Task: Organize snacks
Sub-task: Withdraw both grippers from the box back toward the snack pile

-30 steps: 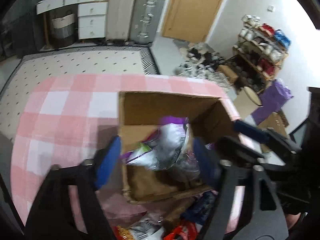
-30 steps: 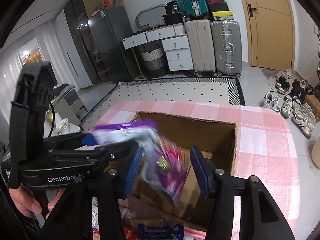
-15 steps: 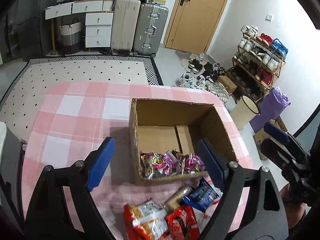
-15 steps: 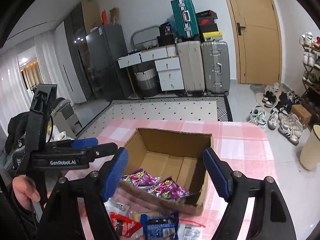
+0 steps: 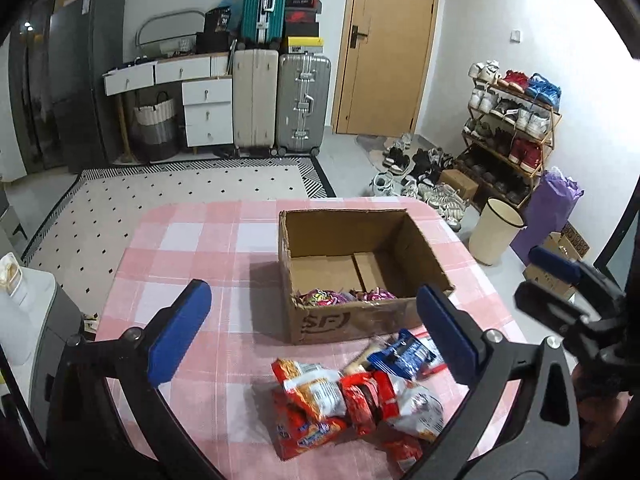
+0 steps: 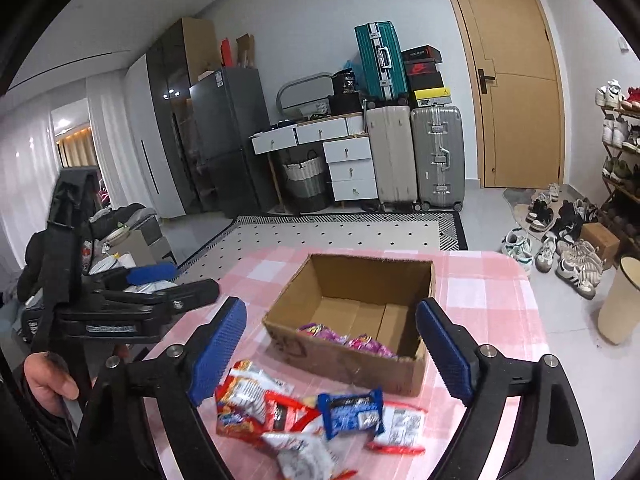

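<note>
An open cardboard box stands on the pink checked tablecloth. Purple snack packets lie in its near end. A pile of red, orange and white snack packets with a blue packet lies on the cloth in front of the box. My left gripper is open and empty, raised above the pile. My right gripper is open and empty, raised above the pile too. The right gripper shows at the right of the left wrist view; the left gripper shows at the left of the right wrist view.
The table's far edge drops to a patterned rug. Suitcases, white drawers, a wooden door, a shoe rack and a cream bin stand beyond. A white appliance is left of the table.
A second ago a purple packet hung over the box between the grippers; it now lies inside. Both grippers have pulled back and up, away from the box, open and empty.
</note>
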